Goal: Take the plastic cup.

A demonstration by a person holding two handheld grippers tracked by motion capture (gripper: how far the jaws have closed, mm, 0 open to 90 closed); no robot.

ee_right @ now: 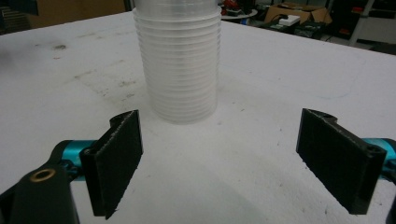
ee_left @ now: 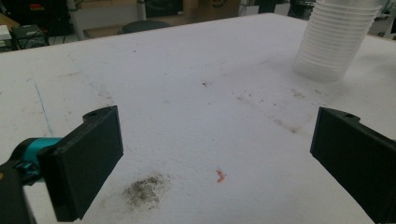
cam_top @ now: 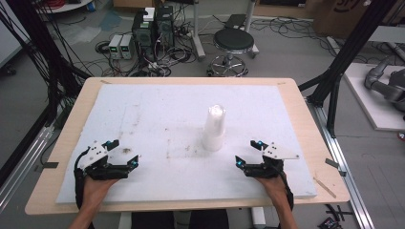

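the high view took in the whole table (cam_top: 305,119), its white foam sheet (cam_top: 157,109), and the floor beyond with a stool (cam_top: 233,42) and computer towers (cam_top: 153,28) among loose cables. the cups (cam_top: 214,128), a nested clear stack standing mouth down, stood upright on the sheet right of centre, ahead of and between the two grippers, nearer the right one.

the left gripper view gave what the high view was too far off to show: a dark smudge (ee_left: 144,189) and a small red fleck (ee_left: 220,176) on the foam between its jaws, and the cups (ee_left: 334,39) far off at upper right. the right gripper view showed the ribbed rims of the cups (ee_right: 180,60) close ahead, a little left of the gap's middle, untouched.

no writing could be read in any view.

the left gripper (cam_top: 123,157) lay low over the sheet near its front left, the hand (cam_top: 95,188) behind it, forearm coming from the bottom edge. the right gripper (cam_top: 248,153) mirrored it at front right. both pointed inward and forward. both had jaws spread wide with nothing between them.
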